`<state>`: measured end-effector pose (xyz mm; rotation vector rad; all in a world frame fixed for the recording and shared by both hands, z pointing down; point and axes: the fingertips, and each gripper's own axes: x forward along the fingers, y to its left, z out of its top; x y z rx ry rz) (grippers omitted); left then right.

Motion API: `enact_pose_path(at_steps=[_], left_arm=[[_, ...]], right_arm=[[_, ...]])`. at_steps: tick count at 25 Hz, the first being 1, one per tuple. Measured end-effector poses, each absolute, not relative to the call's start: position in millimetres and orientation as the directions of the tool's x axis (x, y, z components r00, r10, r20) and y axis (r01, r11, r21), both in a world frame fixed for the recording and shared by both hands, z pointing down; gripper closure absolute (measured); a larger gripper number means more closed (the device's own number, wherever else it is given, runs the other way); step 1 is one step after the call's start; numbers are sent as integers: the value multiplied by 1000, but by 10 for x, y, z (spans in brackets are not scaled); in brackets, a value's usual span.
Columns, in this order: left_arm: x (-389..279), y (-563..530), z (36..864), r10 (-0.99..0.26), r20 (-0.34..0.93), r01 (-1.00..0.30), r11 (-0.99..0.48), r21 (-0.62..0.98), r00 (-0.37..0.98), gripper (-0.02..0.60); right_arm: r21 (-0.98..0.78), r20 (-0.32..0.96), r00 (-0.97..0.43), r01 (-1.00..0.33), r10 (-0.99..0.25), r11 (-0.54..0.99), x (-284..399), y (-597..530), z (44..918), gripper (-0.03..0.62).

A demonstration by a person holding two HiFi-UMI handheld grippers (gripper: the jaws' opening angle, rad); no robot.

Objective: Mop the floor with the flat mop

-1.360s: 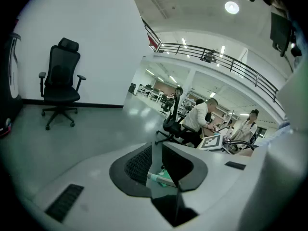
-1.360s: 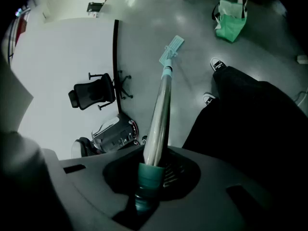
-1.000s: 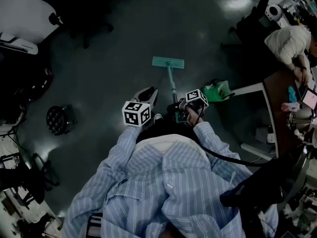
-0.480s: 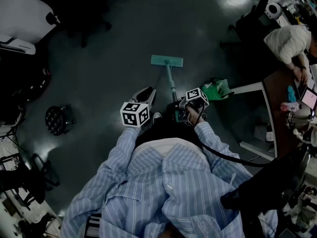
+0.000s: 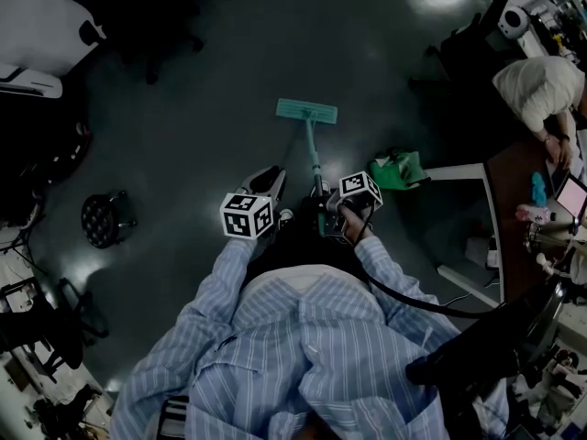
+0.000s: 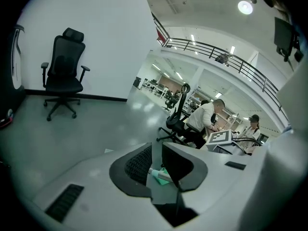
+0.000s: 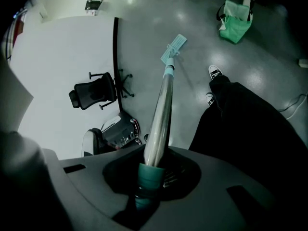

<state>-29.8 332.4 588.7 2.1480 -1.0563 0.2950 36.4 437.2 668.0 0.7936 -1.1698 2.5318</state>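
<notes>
The right gripper is clamped on the teal grip at the top of the mop. The shaft slants forward and down to the mop head, which lies flat on the floor. The left gripper hovers just left of the shaft, its jaws a narrow gap apart and holding nothing; part of the shaft shows past the gap. Both forearms reach forward from bent elbows, close to the body. A green bag sits back and right of the mop head, beside a white desk leg. A seated person is farther right. Back and well left of the mop head is a round stool. Ahead and left, a black chair stands by the wall. Open floor stretches ahead of the mop head.
</notes>
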Motion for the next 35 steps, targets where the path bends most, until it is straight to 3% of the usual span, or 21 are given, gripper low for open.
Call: enact_pose_path(at_steps=[35], left_arm=[[763, 1782, 5655, -628, 474, -783, -434, 446, 617, 512]], right_arm=[[-652, 548, -836, -454, 37, -607, 1150, 2696, 6677, 536]])
